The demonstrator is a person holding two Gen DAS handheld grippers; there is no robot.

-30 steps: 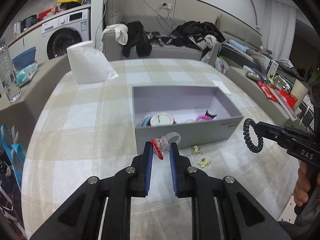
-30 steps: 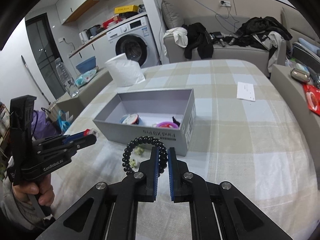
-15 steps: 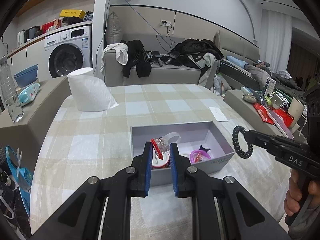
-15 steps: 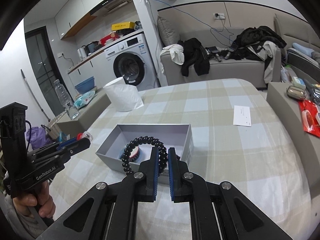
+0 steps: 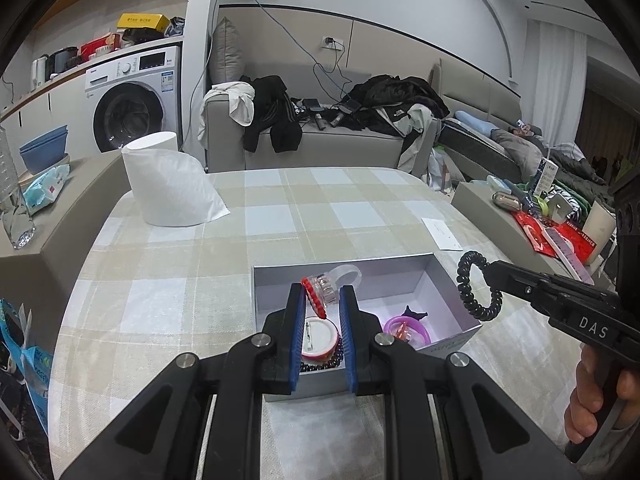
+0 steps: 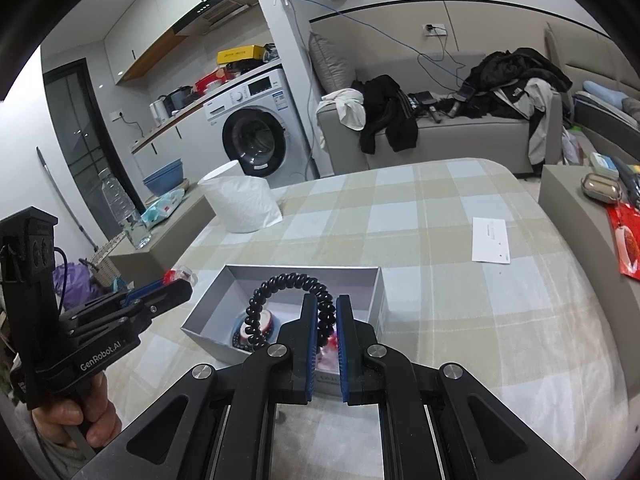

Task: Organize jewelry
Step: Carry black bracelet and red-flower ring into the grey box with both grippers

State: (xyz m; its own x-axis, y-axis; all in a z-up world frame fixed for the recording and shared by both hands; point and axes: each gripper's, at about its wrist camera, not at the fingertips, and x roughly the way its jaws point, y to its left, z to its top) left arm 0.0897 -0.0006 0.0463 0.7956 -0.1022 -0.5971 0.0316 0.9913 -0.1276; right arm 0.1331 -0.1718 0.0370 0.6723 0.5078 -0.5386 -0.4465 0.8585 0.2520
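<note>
Grey cardboard box point(image 5: 280, 280) on the counter point(image 5: 168, 280) holds several pieces. Left gripper point(image 5: 320, 300) pinches a clear ring point(image 5: 328, 286), right gripper point(image 6: 324, 312) a black coil band point(image 6: 280, 288); both apparently above the box, unreleased.

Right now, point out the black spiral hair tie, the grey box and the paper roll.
black spiral hair tie point(image 6: 280, 285): right wrist view, top coils.
grey box point(image 5: 340, 270): left wrist view, far wall.
paper roll point(image 5: 168, 184): left wrist view, side.
</note>
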